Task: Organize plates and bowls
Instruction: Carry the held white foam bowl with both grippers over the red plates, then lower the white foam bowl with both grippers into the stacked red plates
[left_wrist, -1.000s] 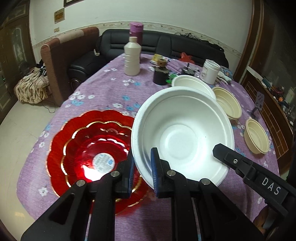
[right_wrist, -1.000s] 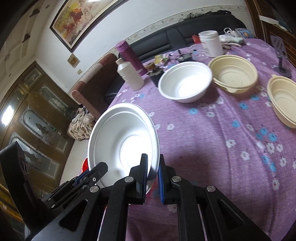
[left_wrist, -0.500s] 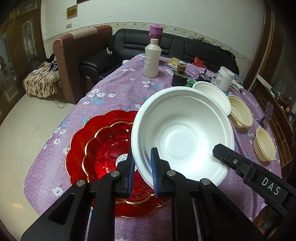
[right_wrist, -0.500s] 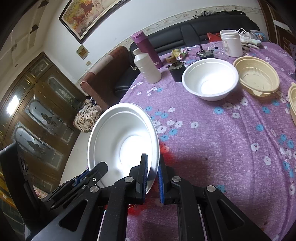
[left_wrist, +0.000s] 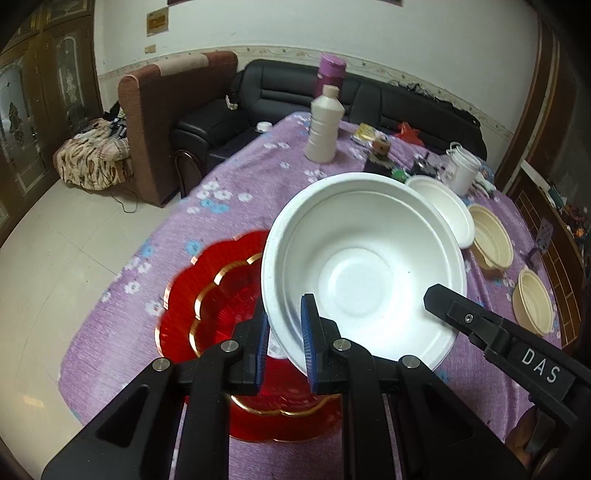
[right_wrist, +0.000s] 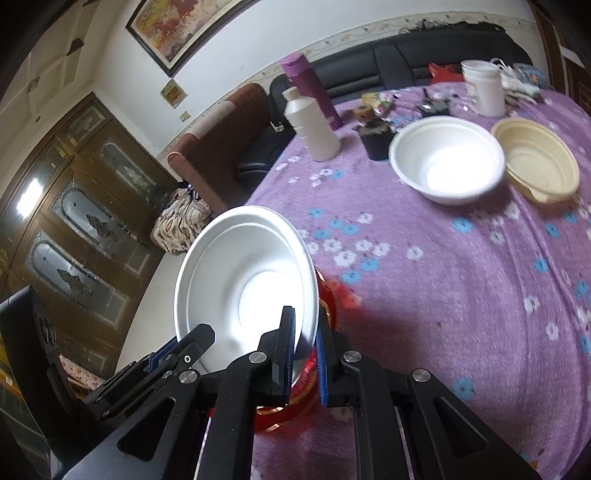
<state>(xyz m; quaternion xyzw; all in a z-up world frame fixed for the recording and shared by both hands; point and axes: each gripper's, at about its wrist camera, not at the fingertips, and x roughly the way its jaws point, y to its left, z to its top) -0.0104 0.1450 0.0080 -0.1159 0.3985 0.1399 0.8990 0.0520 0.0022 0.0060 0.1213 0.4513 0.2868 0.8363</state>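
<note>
Bowls are only partly sorted. In the left wrist view, the left tool (left_wrist: 283, 345) is clamped on the near rim of a large white bowl (left_wrist: 364, 269), which is held tilted above the red plates (left_wrist: 221, 295) stacked at the bench's near edge. A second white bowl (left_wrist: 448, 210) and two cream bowls (left_wrist: 493, 240) are seen unstacked along the right edge.

In the right wrist view, the right tool (right_wrist: 306, 356) is pinched on the same bowl's (right_wrist: 243, 284) rim, opposite the left tool (right_wrist: 177, 350). Nesting the bowls is judged still to be done.
</note>
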